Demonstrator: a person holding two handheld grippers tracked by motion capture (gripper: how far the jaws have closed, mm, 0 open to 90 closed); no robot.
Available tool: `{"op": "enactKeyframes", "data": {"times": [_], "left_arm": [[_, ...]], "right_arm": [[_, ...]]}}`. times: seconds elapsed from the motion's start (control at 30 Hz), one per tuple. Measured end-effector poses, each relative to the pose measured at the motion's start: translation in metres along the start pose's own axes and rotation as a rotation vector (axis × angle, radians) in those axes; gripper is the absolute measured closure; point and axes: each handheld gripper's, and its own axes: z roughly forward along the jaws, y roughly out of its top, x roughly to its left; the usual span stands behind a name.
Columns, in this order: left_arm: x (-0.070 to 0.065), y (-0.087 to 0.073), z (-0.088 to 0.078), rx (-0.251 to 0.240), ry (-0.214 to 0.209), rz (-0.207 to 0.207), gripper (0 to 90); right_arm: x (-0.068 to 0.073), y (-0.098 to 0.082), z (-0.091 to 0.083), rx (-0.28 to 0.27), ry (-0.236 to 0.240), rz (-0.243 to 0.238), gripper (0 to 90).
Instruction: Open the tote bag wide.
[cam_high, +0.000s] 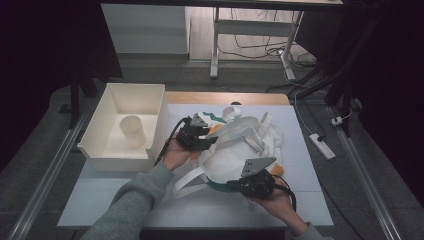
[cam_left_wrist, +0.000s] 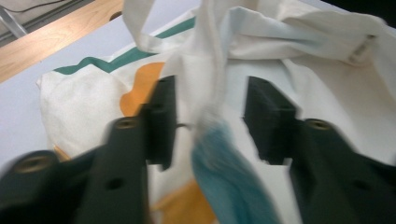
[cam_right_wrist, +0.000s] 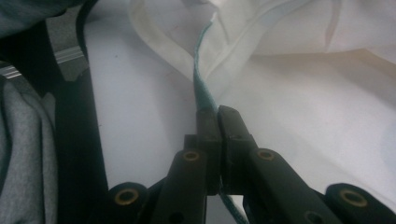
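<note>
While the right gripper (cam_right_wrist: 218, 114) has its two black jaws pressed together on the thin teal-edged hem of the cream canvas tote bag (cam_high: 240, 150), the left gripper (cam_left_wrist: 210, 119) stands with its jaws parted. In the right gripper view the teal edge (cam_right_wrist: 201, 88) runs up out of the clamped jaws and into the folds of cream cloth. In the left gripper view a cream fabric strap (cam_left_wrist: 208, 70) and a blurred fold of teal cloth (cam_left_wrist: 224, 177) hang in the gap between the two black pads (cam_left_wrist: 161, 121), and neither pad presses on them; the strap brushes close to the left-hand pad, though the blur hides whether it touches.

From the high view, the right gripper (cam_high: 235, 184) lies at the bag's near edge, held by a hand (cam_high: 275, 200) close to the near right of the white table top (cam_high: 110, 195). The left gripper (cam_high: 210, 140) sits at the bag's left side, held in a hand (cam_high: 175, 152) with a grey knitted sleeve (cam_high: 135, 205), near the middle of the table top. The bag lies crumpled across the middle and right of the table top, its cream handles (cam_high: 192, 180) trailing toward the near edge and orange and teal patches showing beside the left gripper.

A cream open-topped plastic bin (cam_high: 95, 135) stands at the far left corner, just beside the left gripper, with a cream paper cup (cam_high: 133, 131) upright inside it.
</note>
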Motion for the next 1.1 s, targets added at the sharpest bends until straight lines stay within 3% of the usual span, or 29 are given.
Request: {"op": "enactKeyframes", "data": {"times": [0.03, 0.1, 0.27, 0.37, 0.5, 0.6, 0.67, 0.8, 0.87, 0.97, 1.1], "left_arm": [[0.003, -0.001, 0.002, 0.006, -0.009, -0.007, 76.5], [0.007, -0.003, 0.004, 0.018, -0.014, -0.012, 81.2], [0.012, -0.006, -0.009, 0.010, -0.020, -0.020, 82.7], [0.008, -0.008, -0.023, 0.007, -0.030, 0.005, 82.7], [0.001, -0.012, -0.040, -0.009, -0.048, 0.015, 82.7], [0.001, -0.015, -0.043, -0.009, -0.027, 0.020, 82.6], [0.005, -0.017, -0.039, -0.003, -0.026, 0.004, 82.5], [0.010, -0.020, -0.028, 0.015, -0.005, -0.010, 82.3], [0.011, -0.023, -0.023, 0.029, 0.001, -0.013, 82.3], [0.011, -0.028, -0.017, 0.050, 0.012, -0.008, 82.2], [0.011, -0.031, -0.016, 0.062, 0.009, -0.005, 82.0]], "right_arm": [[0.001, 0.000, 0.000, -0.003, 0.004, -0.001, 87.9], [0.002, 0.000, -0.001, -0.007, 0.015, 0.002, 87.9], [0.008, 0.003, -0.003, -0.043, 0.095, 0.009, 88.2], [0.014, 0.007, -0.008, -0.073, 0.172, 0.010, 88.3], [0.028, 0.013, -0.019, -0.095, 0.215, -0.033, 88.3], [0.029, 0.015, -0.023, -0.086, 0.185, -0.042, 88.3], [0.023, 0.013, -0.022, -0.091, 0.177, -0.004, 88.3], [0.008, 0.004, -0.018, -0.045, 0.086, 0.029, 88.2], [-0.002, -0.003, -0.015, -0.041, 0.097, 0.077, 88.3], [-0.012, -0.015, -0.007, 0.005, 0.079, 0.113, 88.3], [-0.011, -0.020, 0.001, 0.019, 0.114, 0.123, 88.2]]}}
